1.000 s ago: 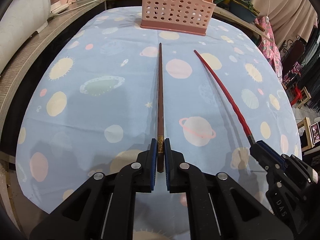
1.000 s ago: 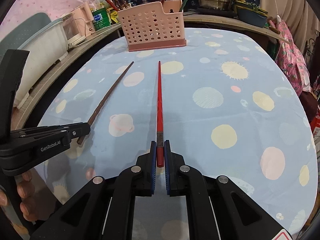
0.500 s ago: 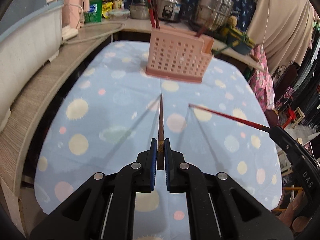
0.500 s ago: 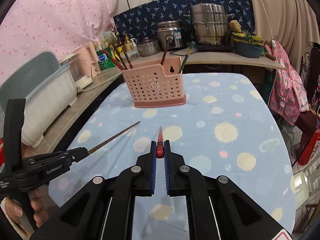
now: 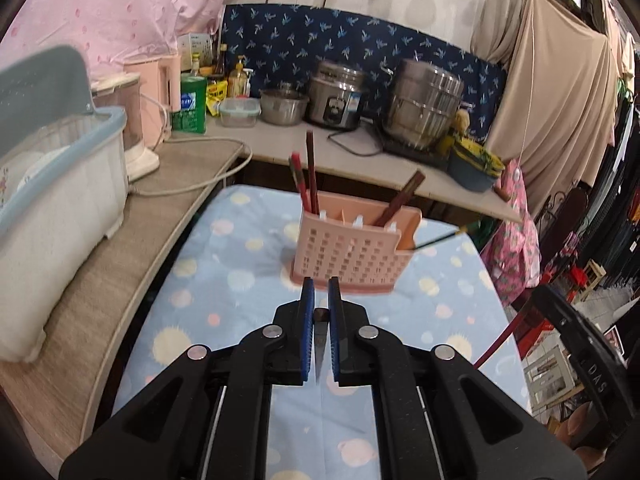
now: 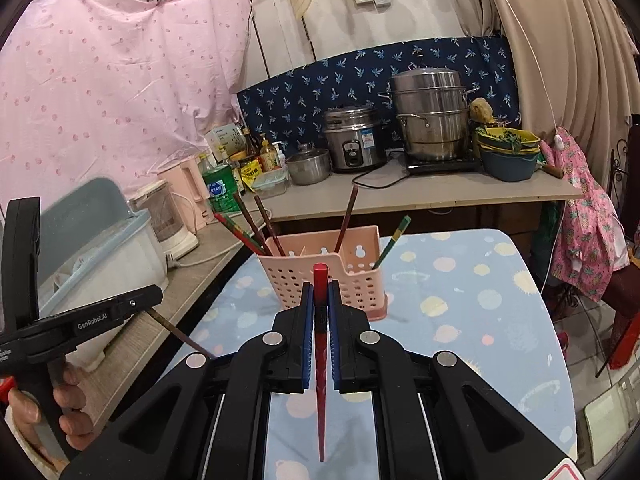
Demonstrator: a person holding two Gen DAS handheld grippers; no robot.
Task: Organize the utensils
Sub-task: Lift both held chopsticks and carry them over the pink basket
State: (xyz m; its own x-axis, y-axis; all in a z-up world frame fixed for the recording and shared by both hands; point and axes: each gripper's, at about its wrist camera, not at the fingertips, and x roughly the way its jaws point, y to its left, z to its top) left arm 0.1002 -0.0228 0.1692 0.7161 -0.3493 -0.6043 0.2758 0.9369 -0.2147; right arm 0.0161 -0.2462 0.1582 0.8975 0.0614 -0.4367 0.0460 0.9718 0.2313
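Observation:
My left gripper is shut on a brown chopstick that hangs down below the jaws. It also shows at the left of the right wrist view with the brown chopstick. My right gripper is shut on a red chopstick, held upright with its tip pointing down. Both are lifted above the table, short of the pink perforated utensil holder, which also shows in the right wrist view and holds several chopsticks. The red chopstick and right gripper body show at the right of the left wrist view.
The table has a blue planet-print cloth. A white dish bin stands on the left counter. Pots, a rice cooker and bottles line the back counter. Clothes hang at the right.
Both grippers have risen from the table with their chopsticks and tilted upward. The chopsticks now hang downward, and the holder is nearer in both views.

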